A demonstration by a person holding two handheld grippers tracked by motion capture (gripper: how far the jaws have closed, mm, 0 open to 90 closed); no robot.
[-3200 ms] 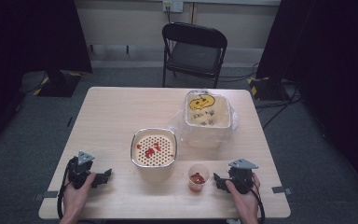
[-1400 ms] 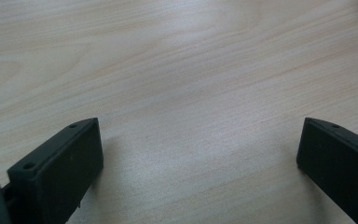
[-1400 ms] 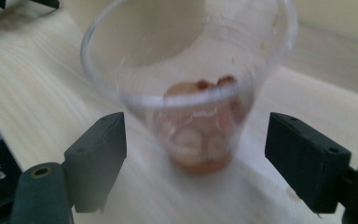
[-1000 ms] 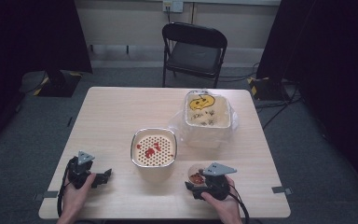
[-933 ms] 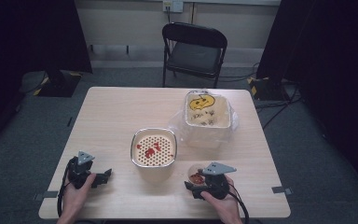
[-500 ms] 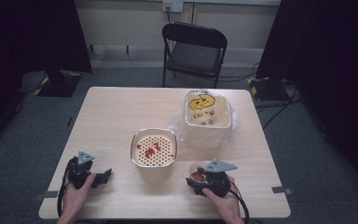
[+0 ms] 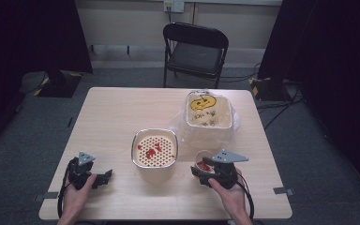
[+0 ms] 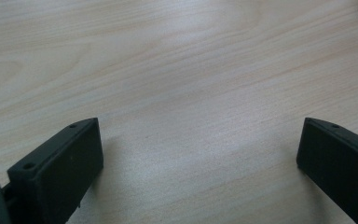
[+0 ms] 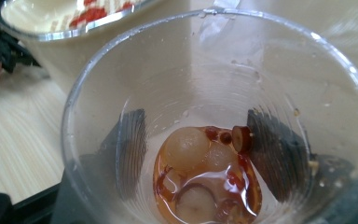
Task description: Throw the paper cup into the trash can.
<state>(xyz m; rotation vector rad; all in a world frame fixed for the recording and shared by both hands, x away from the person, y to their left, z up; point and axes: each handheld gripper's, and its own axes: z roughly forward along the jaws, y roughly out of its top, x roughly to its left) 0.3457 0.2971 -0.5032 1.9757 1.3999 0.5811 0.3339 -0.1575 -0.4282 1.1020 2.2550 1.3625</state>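
Left gripper (image 7: 104, 177): rests on the bare table (image 7: 112, 117) near the front-left corner. In the left gripper view the jaws stand spread wide with nothing but wood grain between them.

Strainer bowl (image 7: 154, 149): sits at table centre, just left of the cup. A perforated insert with red residue lies inside a metal-rimmed container. Its rim also shows at the top of the right gripper view (image 9: 51, 28).

Clear plastic cup (image 7: 204, 161): the item in hand, near the front edge to the right of the strainer bowl. It holds red syrup with pale round pieces and a dark slice at the bottom (image 9: 205, 179).

Right gripper (image 7: 201, 174): its jaws have just been closing and now pinch the cup; both pads (image 9: 133, 144) show through the clear wall, pressed against opposite sides low on the cup.

Lined tub (image 7: 208, 110): stands behind the cup, wrapped in a clear bag, with a yellow face print inside.

Risk, crushing: the cup wall appears thin. Further squeeze would likely buckle it and push syrup upward.

Risk, slipping: the grip sits low on a tapered wall. A loose pinch could let the cup slide down and out.

Risk, spillage: a fast tilt on the way to the strainer bowl would likely slop syrup onto the table.

Risk, collision: the strainer rim is near. A low carry could knock the cup against it.
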